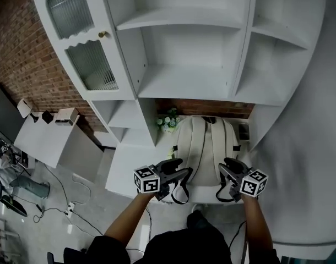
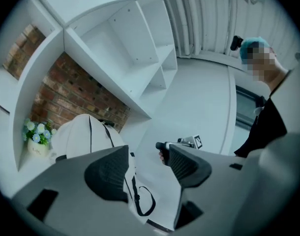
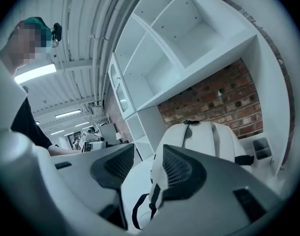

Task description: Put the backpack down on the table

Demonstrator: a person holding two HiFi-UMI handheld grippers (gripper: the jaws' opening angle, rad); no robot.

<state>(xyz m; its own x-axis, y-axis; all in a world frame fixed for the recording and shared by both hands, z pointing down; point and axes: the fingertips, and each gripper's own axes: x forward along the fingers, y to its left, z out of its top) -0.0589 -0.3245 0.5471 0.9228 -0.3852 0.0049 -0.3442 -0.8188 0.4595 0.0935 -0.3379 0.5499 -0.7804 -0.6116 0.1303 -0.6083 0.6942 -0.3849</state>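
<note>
Backpack [image 1: 206,144] lies on table [image 1: 126,172], straps up.
Left gripper [image 1: 180,169], right gripper [image 1: 227,170] at its near end: jaws wide, gripping nothing.

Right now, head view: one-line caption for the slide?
Cream backpack lies straps-up on the white table, left hand-held gripper and right hand-held gripper open at its near end.

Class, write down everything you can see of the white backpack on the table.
The backpack is off-white fabric, rounded at the top, strap side showing. Two padded shoulder straps run its length, ending in black webbing loops at the near end; a black handle sits at its top. It rests on the white table, top toward the brick wall, a flower pot beside it. The left tool and right tool are open at its near end, gripping nothing.
</note>
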